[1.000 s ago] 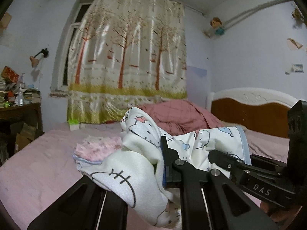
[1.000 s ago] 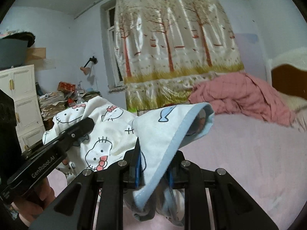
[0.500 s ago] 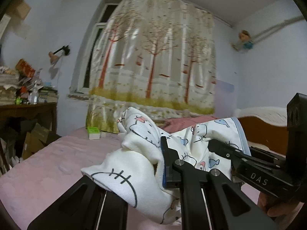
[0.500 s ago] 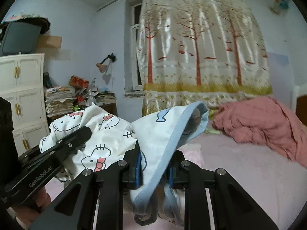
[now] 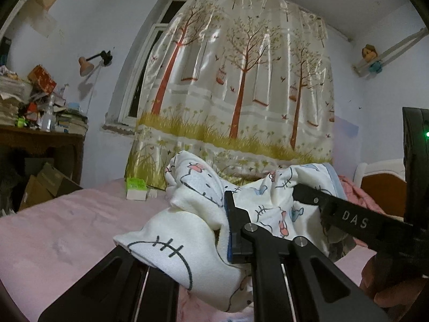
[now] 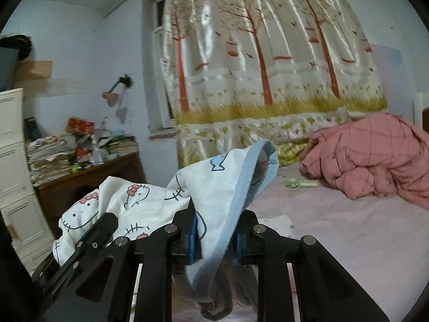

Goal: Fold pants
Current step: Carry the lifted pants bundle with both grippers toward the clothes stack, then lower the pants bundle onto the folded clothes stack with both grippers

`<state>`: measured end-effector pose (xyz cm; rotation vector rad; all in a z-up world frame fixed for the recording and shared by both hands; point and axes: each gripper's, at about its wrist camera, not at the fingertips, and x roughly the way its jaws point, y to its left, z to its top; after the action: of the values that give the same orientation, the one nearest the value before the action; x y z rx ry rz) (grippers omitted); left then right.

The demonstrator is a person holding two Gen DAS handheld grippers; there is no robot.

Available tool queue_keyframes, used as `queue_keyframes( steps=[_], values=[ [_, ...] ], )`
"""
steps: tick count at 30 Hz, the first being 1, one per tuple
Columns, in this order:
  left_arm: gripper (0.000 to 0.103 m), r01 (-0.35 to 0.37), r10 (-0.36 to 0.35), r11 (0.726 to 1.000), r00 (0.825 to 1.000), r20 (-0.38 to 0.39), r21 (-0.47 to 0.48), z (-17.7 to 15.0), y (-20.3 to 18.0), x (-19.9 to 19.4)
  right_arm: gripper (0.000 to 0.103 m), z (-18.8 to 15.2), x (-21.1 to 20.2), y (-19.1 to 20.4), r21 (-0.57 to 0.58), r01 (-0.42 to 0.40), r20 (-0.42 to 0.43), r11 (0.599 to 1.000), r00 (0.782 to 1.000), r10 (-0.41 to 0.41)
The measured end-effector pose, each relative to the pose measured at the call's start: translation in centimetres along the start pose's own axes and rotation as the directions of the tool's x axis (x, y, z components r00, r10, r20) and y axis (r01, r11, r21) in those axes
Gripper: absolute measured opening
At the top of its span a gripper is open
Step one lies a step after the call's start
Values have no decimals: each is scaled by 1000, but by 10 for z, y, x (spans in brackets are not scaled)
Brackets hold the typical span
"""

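The white pants (image 5: 193, 236) with a cartoon cat print hang bunched above the pink bed. My left gripper (image 5: 217, 214) is shut on a thick fold of them, and the cloth hides its left finger. In the right wrist view the pants' blue waistband (image 6: 241, 187) arches up between the blue pads of my right gripper (image 6: 214, 237), which is shut on it. Each gripper shows in the other's view: the right one (image 5: 303, 190) at the right, the left one (image 6: 107, 220) at the lower left. Both point about level, side by side.
The pink bed sheet (image 6: 348, 228) spreads below. A red-pink quilt (image 6: 375, 161) is heaped at the right, with a small green fan (image 6: 297, 183) beside it. A small green box (image 5: 136, 187) lies by the tree-print curtain (image 5: 241, 94). A cluttered wooden desk (image 5: 40, 139) stands at the left.
Both grippers have carried the pants leftward over the bed, toward the desk side. The folded pink pile and most of the headboard have slid out of the left wrist view. Both grips are unchanged.
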<state>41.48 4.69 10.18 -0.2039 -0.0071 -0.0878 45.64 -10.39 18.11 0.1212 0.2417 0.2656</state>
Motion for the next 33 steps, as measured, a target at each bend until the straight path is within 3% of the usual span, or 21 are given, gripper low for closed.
queue_keyframes(
  steps=[4,6,9,14,16,18,21,25,27,29,33],
  values=[
    [9,14,-17,999,998,-58,-47,-42,21,24,22,-28,45,-10,-43,10,-40,999,999,-12],
    [9,-31,27,999,992,-124,-31,-55,25,39,22,-46,70,-17,-54,-4,-88,999,996,-1],
    [9,-36,19,995,985,-169,-95,-67,34,48,22,-65,99,-25,-39,-21,-150,999,989,15],
    [10,-95,81,994,972,-223,-56,-85,32,61,23,-86,119,-33,-28,-9,-191,1000,982,3],
    [10,-119,107,992,965,-241,-37,-91,31,66,32,-90,121,-36,-37,13,-194,999,981,-20],
    [11,-132,120,991,959,-257,-29,-95,32,71,51,-91,120,-41,-41,53,-189,998,980,-60],
    [15,-130,114,991,956,-270,-42,-95,35,73,60,-90,116,-54,-30,105,-176,994,978,-109],
    [35,-107,91,993,961,-262,-47,-83,32,66,60,-83,101,-76,40,142,-165,989,977,-133],
    [42,-88,68,994,963,-261,-65,-73,32,62,62,-77,89,-86,53,191,-143,980,973,-182],
    [60,-66,36,992,967,-253,-112,-61,36,57,62,-68,75,-93,86,215,-109,973,973,-205],
    [65,-35,-23,982,953,-302,-187,-42,43,55,62,-52,50,-93,178,98,-54,979,995,-90]
  ],
)
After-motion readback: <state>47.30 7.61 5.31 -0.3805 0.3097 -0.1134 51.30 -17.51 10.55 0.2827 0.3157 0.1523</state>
